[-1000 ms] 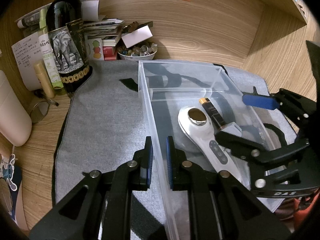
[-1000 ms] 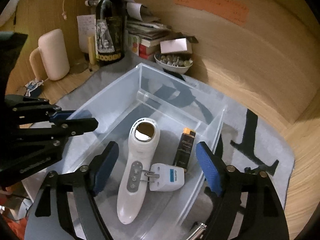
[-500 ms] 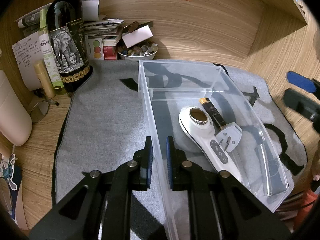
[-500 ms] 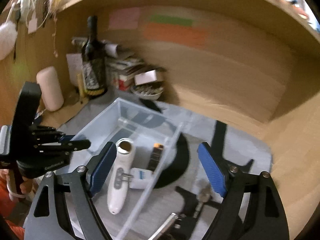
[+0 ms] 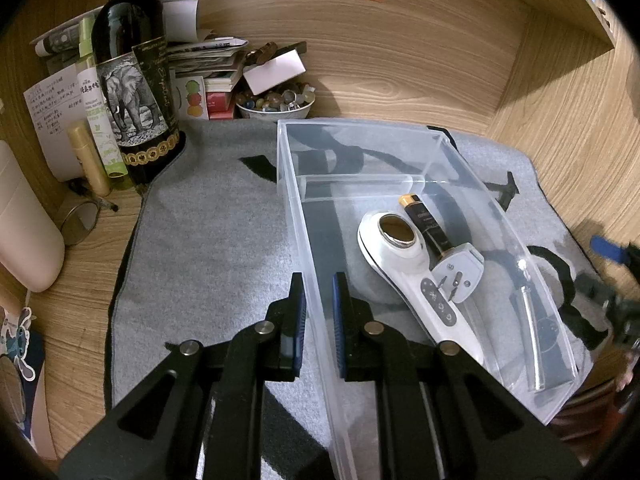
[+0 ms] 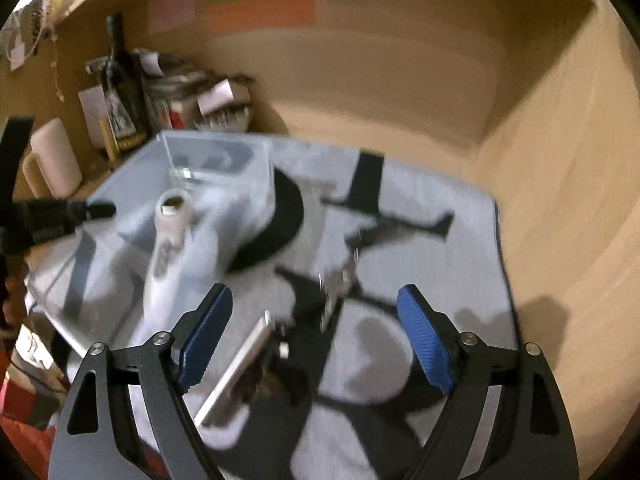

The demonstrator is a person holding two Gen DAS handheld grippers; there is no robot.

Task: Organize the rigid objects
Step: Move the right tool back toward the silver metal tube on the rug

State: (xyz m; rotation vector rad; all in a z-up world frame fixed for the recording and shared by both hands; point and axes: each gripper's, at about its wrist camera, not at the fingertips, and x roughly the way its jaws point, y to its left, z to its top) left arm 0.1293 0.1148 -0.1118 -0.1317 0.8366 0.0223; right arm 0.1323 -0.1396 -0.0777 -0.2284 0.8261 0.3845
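Observation:
A clear plastic bin [image 5: 362, 146] sits on a grey mat [image 5: 208, 240]. In it lie a white handheld device [image 5: 404, 268], a dark tube with a gold cap [image 5: 426, 222] and a white plug adapter [image 5: 460, 270]. My left gripper [image 5: 319, 312] is shut on the bin's near left wall. My right gripper [image 6: 312, 336] is open and empty, to the right of the bin [image 6: 216, 160], above a silver bar-shaped object [image 6: 240, 364] and a small metal piece [image 6: 336, 284] on the mat. The right wrist view is blurred.
A dark wine bottle [image 5: 134, 80], stacked books [image 5: 208, 68], a bowl of stones [image 5: 274, 102] and a beige cylinder [image 5: 24, 224] crowd the back left. Wooden walls [image 5: 400, 60] close the back and right.
My right gripper has pulled out of the bin and swung right over the mat, leaving the plug adapter inside. The left gripper has not moved.

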